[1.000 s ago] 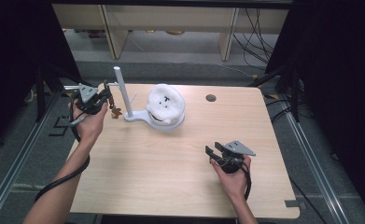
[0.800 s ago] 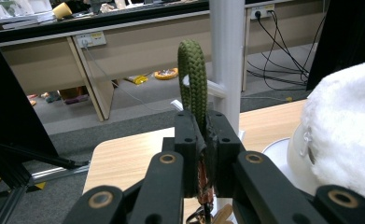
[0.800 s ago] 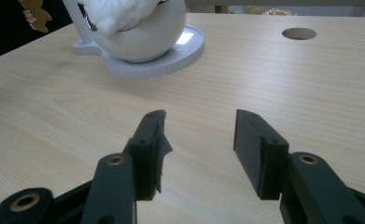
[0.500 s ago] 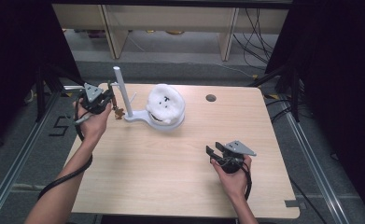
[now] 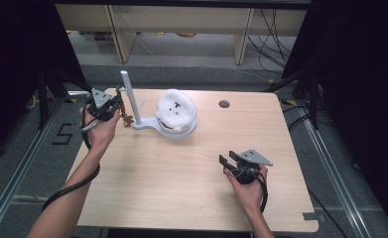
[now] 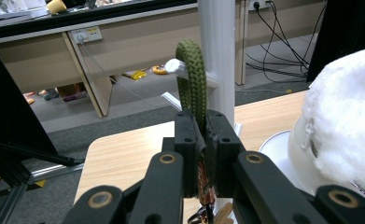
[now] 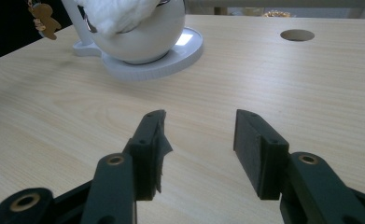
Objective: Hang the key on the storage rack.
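So the left gripper (image 5: 113, 105) is sitting up at the far left corner of the counter (image 5: 181, 188), right beside the white post (image 5: 130, 99) of a stand (image 5: 147, 125). In the left gripper view its jaws are clenched tight on a green braided cord (image 6: 193, 84), and that cord is looping up and over a small white peg (image 6: 182, 68) sticking out sideways from the post. Something brown and orange is dangling below the jaws in that view, too cut off to tell what it is. From the high view a small brown charm (image 5: 127, 119) is hanging just beside the post, near the left hand (image 5: 102, 130); the right gripper view is catching it too, up in the corner.

The stand's round base is carrying a white ball-shaped thing with a fluffy white cap (image 5: 175, 108) on top, which has a few dark marks on it. It's sitting just right of the post, toward the far edge of the counter.

The right gripper (image 5: 229, 160) is hanging out well apart from all that, near the front right part of the counter, with the right hand (image 5: 248, 186) wrapped around it. Its jaws are released, spread wide with nothing between them, just bare wood. A round hole (image 5: 224, 104) is showing in the counter near the far edge, right of the stand.
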